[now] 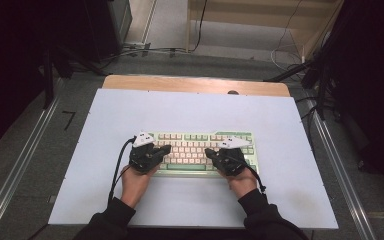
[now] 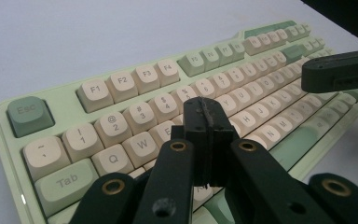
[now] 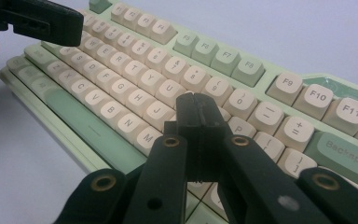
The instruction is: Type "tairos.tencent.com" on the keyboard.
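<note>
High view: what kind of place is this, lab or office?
Probably a lab recording rig, not an office: a pale blue sheet-covered table, metal rails on the grey floor, loose cables, and a green-and-cream mechanical keyboard as the lone prop.

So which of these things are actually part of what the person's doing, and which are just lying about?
In use:
- keyboard, green and cream
- left gripper, jaws shut, over the left keys
- right gripper, jaws shut, over the right keys

Just about:
- white table sheet under the keyboard
- cables on the floor beyond the table
- wooden frame farther back
</note>
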The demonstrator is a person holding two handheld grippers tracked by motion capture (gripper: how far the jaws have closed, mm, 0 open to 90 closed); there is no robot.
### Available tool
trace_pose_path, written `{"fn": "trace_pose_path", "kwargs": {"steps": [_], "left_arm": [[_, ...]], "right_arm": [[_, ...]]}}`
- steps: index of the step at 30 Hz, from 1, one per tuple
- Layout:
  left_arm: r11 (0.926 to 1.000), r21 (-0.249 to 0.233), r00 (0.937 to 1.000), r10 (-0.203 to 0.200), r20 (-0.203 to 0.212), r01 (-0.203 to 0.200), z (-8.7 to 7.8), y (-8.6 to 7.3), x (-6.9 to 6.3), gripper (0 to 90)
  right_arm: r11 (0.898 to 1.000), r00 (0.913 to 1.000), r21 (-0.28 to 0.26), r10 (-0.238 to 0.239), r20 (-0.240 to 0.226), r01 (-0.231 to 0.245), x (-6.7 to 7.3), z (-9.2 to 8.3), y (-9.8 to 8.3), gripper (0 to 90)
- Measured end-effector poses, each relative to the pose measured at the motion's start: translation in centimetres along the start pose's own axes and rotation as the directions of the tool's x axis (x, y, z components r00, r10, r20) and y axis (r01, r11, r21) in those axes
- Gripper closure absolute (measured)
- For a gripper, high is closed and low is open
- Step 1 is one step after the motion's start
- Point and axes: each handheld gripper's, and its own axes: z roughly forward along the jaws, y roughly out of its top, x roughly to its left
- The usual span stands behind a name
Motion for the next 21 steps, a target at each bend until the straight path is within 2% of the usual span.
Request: {"fn": "trace_pose_path", "kwargs": {"steps": [21], "left_arm": [[0.9999,0.012,0.9998,0.009,0.018,-0.009,0.17,-0.21,-0.47,90.0]], "right_arm": [[1.0,1.0,-0.006,0.0,-0.001,0.0,0.11,0.19,0.27,87.9]]}}
